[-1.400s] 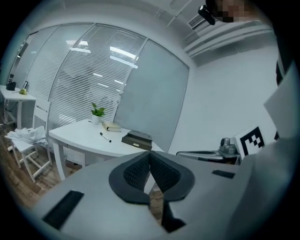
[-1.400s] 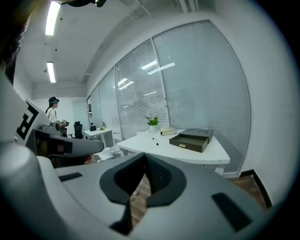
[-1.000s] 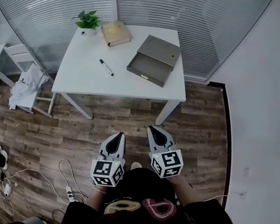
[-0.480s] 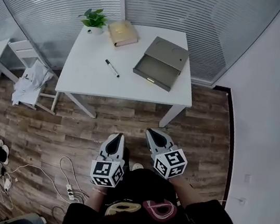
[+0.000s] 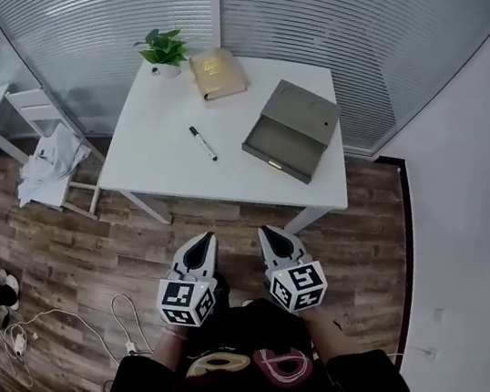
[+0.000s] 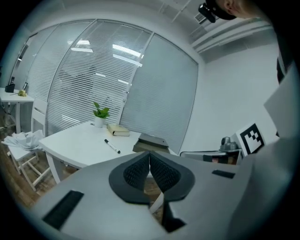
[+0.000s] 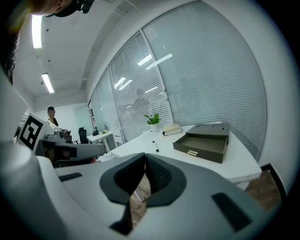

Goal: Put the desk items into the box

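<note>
- Two grippers, head view: left gripper (image 5: 205, 236) and right gripper (image 5: 269, 234) over the brown wood floor (image 5: 83, 229), short of the white rectangular table (image 5: 149, 161), which sits nearer than a second ago. Approach only.
- Left gripper view: jaws clenched on nothing. Black marker pen (image 6: 111, 146) and tan book (image 6: 118, 131) untouched on the table.
- Right gripper view: jaws clenched, empty. Open grey box (image 7: 194, 151) on the table, no item seen inside.

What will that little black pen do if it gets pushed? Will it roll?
The pen looks round and thin, so a sideways nudge would probably roll it across the smooth white table. It lies away from the edges, so it likely wouldn't fall at once. It seems small and light to lift.
</note>
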`<state>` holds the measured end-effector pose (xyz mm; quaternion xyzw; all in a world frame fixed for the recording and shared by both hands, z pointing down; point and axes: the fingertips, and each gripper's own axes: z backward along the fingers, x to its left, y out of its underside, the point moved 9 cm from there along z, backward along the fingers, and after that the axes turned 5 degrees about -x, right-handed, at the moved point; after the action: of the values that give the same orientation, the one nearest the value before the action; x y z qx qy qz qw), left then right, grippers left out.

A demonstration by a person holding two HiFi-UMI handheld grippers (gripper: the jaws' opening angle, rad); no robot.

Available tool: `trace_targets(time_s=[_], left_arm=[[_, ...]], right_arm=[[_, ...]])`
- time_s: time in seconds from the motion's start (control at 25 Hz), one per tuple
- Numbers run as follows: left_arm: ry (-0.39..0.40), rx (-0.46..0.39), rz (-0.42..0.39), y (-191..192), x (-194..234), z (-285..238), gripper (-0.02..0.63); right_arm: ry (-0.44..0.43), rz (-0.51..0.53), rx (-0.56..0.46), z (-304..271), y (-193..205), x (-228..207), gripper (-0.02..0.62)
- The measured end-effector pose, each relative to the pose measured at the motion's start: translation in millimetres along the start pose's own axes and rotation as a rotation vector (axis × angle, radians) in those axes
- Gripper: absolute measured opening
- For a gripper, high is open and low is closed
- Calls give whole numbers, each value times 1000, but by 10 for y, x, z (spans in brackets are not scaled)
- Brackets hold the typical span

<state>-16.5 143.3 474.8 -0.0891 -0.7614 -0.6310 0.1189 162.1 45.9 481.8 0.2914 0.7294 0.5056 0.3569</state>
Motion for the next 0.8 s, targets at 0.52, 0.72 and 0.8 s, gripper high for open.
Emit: trace_targets(time_s=[0.52, 0.72, 0.8], left_arm=[[70, 12, 11, -497, 1179, -687, 17], [124, 35, -3, -641, 1502, -906, 18], [134, 39, -18, -695, 1613, -999, 17]], right_arm=[[71, 19, 14, -1168, -298, 148, 11], [123, 9, 10, -1517, -340, 206, 11], [140, 1, 11, -1620, -348, 208, 11]])
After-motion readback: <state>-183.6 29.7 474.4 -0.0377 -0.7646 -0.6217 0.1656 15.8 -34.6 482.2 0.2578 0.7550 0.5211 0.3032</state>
